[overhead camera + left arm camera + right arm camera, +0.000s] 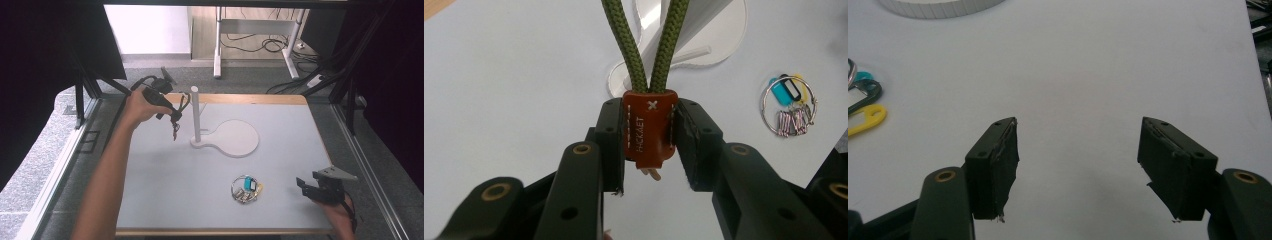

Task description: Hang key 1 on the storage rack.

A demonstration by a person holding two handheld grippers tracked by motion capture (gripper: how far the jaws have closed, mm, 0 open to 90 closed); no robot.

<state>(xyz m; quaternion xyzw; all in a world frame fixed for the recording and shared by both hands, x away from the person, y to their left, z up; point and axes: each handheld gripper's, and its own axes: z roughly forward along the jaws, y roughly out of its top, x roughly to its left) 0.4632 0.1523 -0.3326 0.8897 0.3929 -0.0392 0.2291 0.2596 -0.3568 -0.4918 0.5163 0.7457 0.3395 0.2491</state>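
Two green cord strands are all that link your left gripper [172, 114] to that post, so mind the next move. Its jaws are clamped on the brown leather tab [649, 127] of the olive cord keychain [181, 106], held up in the air just left of the white post [195, 114] on its stand [235, 138]. My worry: the loop looks close to the pole but I can't tell if it's over the top, and a sideways tug could knock or tip the stand. The tab is pinched at its sides only, with a metal end poking out below, so a twist could let it slip. Your left forearm reaches long up the table's left side, wrist raised, the tool angled in toward the post.

Further right, the key ring with coloured tags [246, 188] lies flat near the front edge, untouched. Far right, your right gripper [305, 186] sits low by the front corner, jaws spread wide, nothing between them.
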